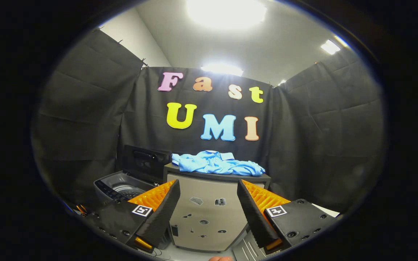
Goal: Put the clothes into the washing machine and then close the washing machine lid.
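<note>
Gripper (208, 197) sits with its two fingers spread wide, nothing between them, both raised toward the booth's far side. I read them as well short of the work, with open air from tips to target. Beyond the fingers, and centred on the gap between them, stands a grey box-shaped cabinet with a dark top slab (209, 214); its front panel carries several small dark stickers or marks, too small for me to make out. On that top lies the crumpled light-blue collared shirt (216, 164), spread across most of the slab, collar at the rear, one edge hanging slightly over the side nearest the machine. Just beside the cabinet, past my left finger, is the grey top-loading washing machine (116, 185). Its dark lid (144, 162) is tipped up and standing open against the black cloth wall (85, 116), and I see the ribbed metal drum (129, 189) through the mouth, with a row of dark buttons along the near rim. The left finger hides part of the machine's front. Bright ceiling lights (226, 12) glare overhead.
</note>
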A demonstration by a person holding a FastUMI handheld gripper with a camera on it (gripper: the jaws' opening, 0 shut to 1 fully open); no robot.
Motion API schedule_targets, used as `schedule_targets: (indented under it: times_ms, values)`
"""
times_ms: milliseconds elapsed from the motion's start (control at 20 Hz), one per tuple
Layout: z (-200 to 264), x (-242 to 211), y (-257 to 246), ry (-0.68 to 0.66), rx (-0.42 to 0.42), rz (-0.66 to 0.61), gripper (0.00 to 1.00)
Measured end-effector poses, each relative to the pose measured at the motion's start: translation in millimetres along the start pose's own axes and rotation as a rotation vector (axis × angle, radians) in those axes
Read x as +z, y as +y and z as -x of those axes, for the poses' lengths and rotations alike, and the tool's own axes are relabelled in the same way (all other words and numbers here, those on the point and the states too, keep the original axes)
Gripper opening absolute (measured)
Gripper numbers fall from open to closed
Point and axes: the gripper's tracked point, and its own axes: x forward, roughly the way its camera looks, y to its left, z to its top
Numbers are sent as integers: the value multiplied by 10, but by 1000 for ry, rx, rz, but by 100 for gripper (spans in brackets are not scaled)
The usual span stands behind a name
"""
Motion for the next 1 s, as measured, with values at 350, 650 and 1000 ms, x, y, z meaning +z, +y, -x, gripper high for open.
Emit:
schedule_targets:
  times_ms: [350,650,1000]
  values:
    - [-64,9,38,-6,5,10,98]
    - [-98,-22,74,5,5,14,98]
    - [-122,-43,135,13,3,14,98]
